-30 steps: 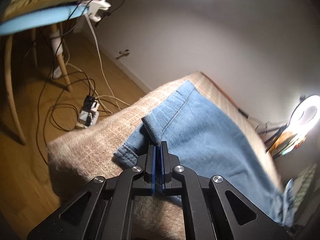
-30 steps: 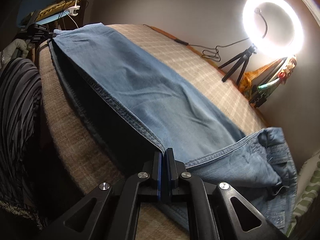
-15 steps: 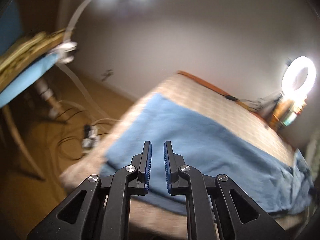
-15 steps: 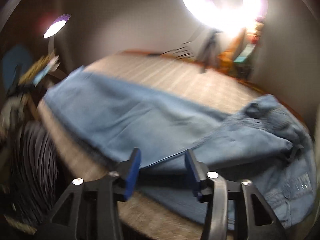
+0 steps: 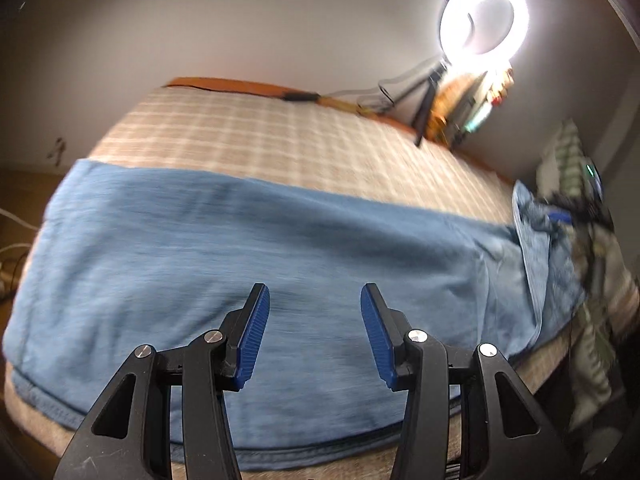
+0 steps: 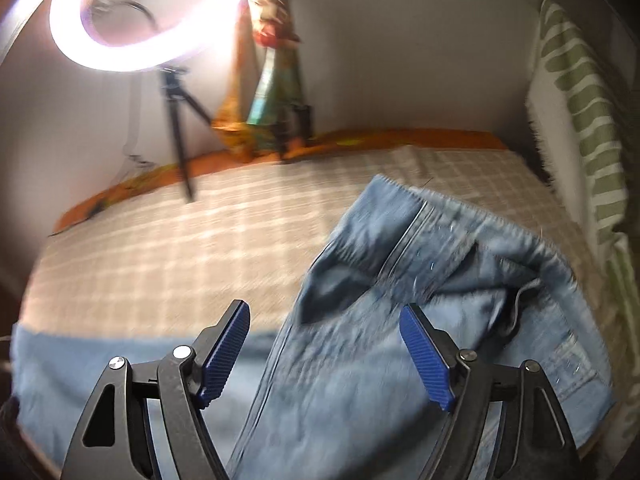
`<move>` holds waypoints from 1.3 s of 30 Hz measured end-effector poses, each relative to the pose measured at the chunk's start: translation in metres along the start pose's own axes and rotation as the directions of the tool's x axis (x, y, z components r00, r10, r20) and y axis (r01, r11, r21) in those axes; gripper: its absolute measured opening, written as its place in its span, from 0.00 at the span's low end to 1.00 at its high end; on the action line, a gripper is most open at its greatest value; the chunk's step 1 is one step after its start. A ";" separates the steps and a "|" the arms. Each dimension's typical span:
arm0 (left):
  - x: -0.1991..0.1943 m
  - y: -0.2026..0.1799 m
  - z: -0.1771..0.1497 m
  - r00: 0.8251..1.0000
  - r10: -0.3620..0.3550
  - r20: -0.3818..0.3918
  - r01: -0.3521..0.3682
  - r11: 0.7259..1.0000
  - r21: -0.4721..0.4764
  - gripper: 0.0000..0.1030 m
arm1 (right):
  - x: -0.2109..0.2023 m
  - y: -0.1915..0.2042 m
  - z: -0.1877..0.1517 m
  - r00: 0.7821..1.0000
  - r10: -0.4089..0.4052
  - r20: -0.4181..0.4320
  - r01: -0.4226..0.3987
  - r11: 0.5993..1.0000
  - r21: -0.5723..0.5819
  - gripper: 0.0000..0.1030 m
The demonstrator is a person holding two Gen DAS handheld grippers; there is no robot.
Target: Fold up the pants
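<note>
With nothing being held by the left gripper [image 5: 314, 330] or right gripper [image 6: 326, 354] — jaws just opening — the jeans [image 5: 248, 280] are lying lengthwise on the checked bed [image 5: 280, 140], waistband [image 6: 472, 216] bunching at 2 o'clock — a crooked next fold is being risked.

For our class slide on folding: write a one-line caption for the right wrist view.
Open right gripper hovers above rumpled jeans on a checked bed cover, ring light behind.

Pants [image 5: 248, 248] lying along the bed's [image 5: 260, 136] near edge, ring light [image 5: 482, 16] behind at the wall
</note>
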State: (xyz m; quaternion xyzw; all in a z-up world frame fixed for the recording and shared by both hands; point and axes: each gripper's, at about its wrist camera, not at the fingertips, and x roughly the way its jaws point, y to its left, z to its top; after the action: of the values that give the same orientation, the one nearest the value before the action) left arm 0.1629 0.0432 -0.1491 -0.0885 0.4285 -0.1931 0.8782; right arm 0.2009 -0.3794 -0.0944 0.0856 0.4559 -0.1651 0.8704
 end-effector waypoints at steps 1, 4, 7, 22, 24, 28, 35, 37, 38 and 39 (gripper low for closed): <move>0.003 -0.004 0.000 1.000 -0.007 -0.012 0.007 1.000 0.011 0.45 | 0.007 0.002 0.004 1.000 -0.019 -0.012 0.019 1.000 0.003 0.78; 0.015 -0.011 0.001 0.999 -0.018 -0.039 0.019 0.999 0.035 0.45 | 0.035 0.018 0.014 0.991 -0.118 -0.061 0.117 0.993 -0.022 0.80; 0.025 -0.017 0.002 0.998 -0.030 -0.060 0.033 0.998 0.050 0.45 | 0.056 0.033 0.017 0.970 -0.234 -0.069 0.228 0.970 -0.087 0.81; 0.051 -0.106 0.042 0.975 -0.183 -0.124 0.206 0.958 0.202 0.45 | 0.081 -0.019 0.015 0.978 -0.175 -0.111 0.174 0.985 -0.015 0.20; 0.056 -0.132 0.048 0.962 -0.228 -0.150 0.259 0.937 0.234 0.45 | 0.069 -0.032 0.014 0.990 -0.110 -0.089 0.112 0.993 0.022 0.09; 0.073 -0.188 0.052 0.911 -0.335 -0.239 0.392 0.885 0.252 0.56 | 0.035 -0.051 0.011 1.000 -0.010 -0.019 0.011 0.998 0.058 0.05; 0.105 -0.286 0.027 0.823 -0.399 -0.404 0.541 0.768 0.343 0.56 | -0.039 -0.101 -0.022 0.982 0.136 0.130 -0.154 0.978 0.143 0.03; 0.116 -0.307 0.013 0.807 -0.385 -0.447 0.559 0.741 0.371 0.56 | -0.056 -0.122 -0.038 0.973 0.158 0.168 -0.188 0.966 0.179 0.03; 0.121 -0.314 0.006 0.802 -0.376 -0.465 0.565 0.731 0.382 0.56 | -0.061 -0.130 -0.046 0.969 0.166 0.183 -0.201 0.960 0.194 0.03; 0.127 -0.321 -0.001 0.794 -0.369 -0.483 0.573 0.720 0.391 0.56 | -0.067 -0.143 -0.057 0.964 0.175 0.198 -0.218 0.951 0.218 0.03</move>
State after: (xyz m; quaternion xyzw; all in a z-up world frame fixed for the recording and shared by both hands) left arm 0.1482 -0.3012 -0.1380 0.0815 0.4801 -0.5354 0.6901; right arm 0.0697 -0.4811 -0.0711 0.2196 0.3433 -0.1377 0.9027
